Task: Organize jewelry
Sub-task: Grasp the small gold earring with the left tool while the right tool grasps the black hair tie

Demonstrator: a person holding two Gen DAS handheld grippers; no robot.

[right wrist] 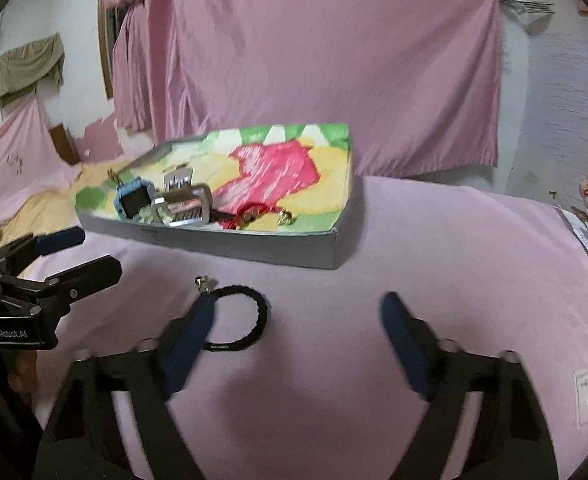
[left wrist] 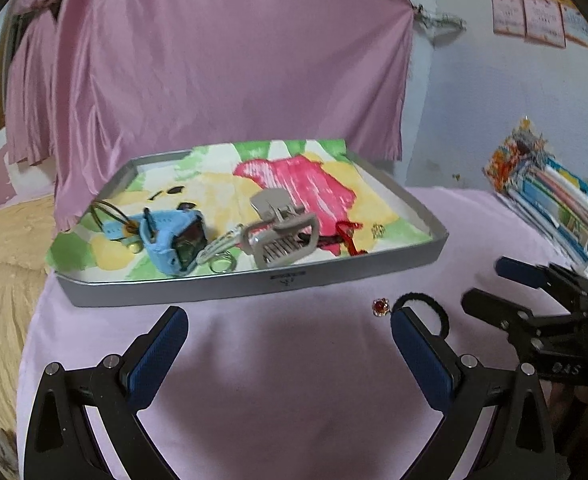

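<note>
A grey tray [left wrist: 254,286] lined with a colourful cloth holds a blue watch [left wrist: 172,240], a silver hair clip [left wrist: 282,232], a ring [left wrist: 222,266], a red cord [left wrist: 346,236] and a small gold piece [left wrist: 378,231]. A black hair tie [right wrist: 240,322] with a red-stoned charm [left wrist: 381,307] lies on the pink cloth in front of the tray [right wrist: 254,246]. My left gripper [left wrist: 288,318] is open and empty, its right finger beside the hair tie [left wrist: 426,308]. My right gripper [right wrist: 298,312] is open and empty, its left finger over the tie's left side.
A stack of colourful books [left wrist: 550,196] lies at the right of the bed. A pink curtain [left wrist: 230,52] hangs behind the tray. A yellow blanket [left wrist: 2,256] lies to the left. The right gripper [left wrist: 494,284] shows in the left wrist view, the left gripper [right wrist: 82,252] in the right wrist view.
</note>
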